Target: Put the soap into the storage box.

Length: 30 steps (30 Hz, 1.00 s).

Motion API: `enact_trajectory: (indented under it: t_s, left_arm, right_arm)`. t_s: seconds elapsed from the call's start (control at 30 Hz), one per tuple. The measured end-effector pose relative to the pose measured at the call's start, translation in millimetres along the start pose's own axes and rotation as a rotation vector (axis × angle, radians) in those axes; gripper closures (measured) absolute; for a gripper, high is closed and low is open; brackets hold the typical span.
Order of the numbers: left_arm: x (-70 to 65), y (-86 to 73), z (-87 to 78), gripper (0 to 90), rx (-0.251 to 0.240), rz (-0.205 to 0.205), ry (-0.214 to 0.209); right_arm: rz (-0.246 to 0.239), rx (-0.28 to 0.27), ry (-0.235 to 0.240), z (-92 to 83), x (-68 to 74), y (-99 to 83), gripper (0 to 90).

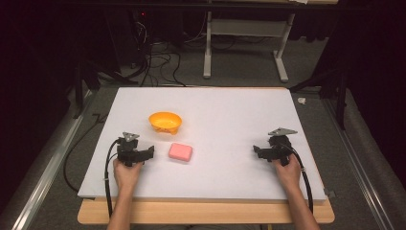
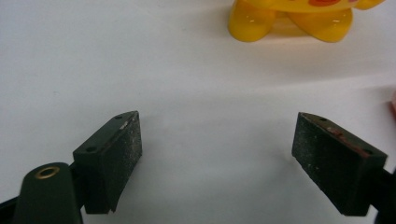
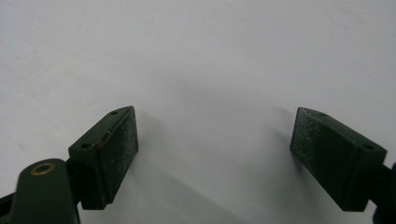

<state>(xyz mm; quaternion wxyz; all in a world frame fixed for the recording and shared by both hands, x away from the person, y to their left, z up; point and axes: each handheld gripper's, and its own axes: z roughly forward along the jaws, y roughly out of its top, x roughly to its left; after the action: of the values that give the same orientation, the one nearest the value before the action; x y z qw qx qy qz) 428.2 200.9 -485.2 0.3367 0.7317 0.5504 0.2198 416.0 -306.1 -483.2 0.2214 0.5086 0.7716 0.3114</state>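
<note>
An orange footed bowl [image 1: 165, 121] stands on the white tabletop [image 1: 225, 110], left of centre. Its yellow feet [image 2: 289, 21] fill the top of the left gripper view. A pink rounded block [image 1: 180, 152] lies just in front of the bowl; its edge [image 2: 393, 103] peeks in at the right of the left gripper view. My left gripper [image 1: 135, 152] rests on the table left of the block, open, with nothing between its jaws [image 2: 217, 154]. My right gripper [image 1: 271, 151] rests at the right side of the table, also open over bare white surface [image 3: 215, 149].
The white board lies on a wooden table whose front edge [image 1: 206, 213] shows below it. Cables [image 1: 158, 62] and a table frame [image 1: 244, 43] stand on the floor behind. A small white scrap [image 1: 301, 100] lies off the board's far right corner.
</note>
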Motion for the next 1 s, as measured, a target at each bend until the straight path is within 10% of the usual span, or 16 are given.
enact_trajectory:
  t_s: [1.0]
  left_arm:
    - [-39.7,12.8,-36.1,11.1,-0.071,0.055,-0.075]
  right_arm:
    - [0.004,0.000,-0.001,-0.1,0.5,0.0,15.6]
